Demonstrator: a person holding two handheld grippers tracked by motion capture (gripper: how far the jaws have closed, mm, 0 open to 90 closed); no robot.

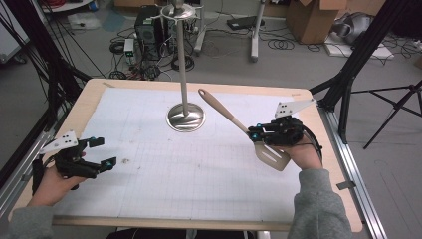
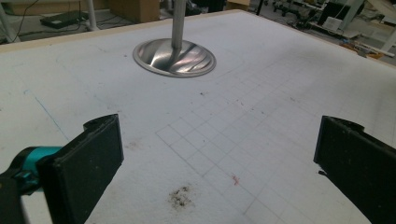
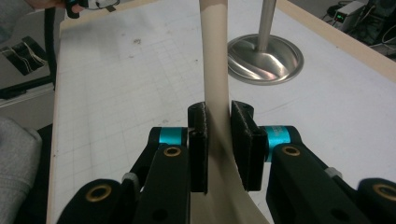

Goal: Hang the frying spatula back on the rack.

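Note:
A beige slotted spatula point(image 1: 234, 121) is held off the table, handle pointing up and away toward the metal stand point(image 1: 185, 117). My right gripper point(image 1: 257, 135) is shut on it where the handle widens into the blade; in the right gripper view both pads point(image 3: 198, 140) press the handle point(image 3: 215, 70). At the table's left my left gripper point(image 1: 102, 152) rests low with its jaws wide apart. In the left gripper view its two pads point(image 2: 88, 163) frame bare mat, and the stand's round base point(image 2: 173, 57) lies ahead.
A white gridded mat point(image 1: 164, 164) covers the wooden table point(image 1: 89, 89). The stand's thin pole point(image 1: 182, 55) rises from the base at the middle back. A dark smudge point(image 2: 181, 196) marks the mat near my left gripper. Cables and boxes lie on the floor beyond.

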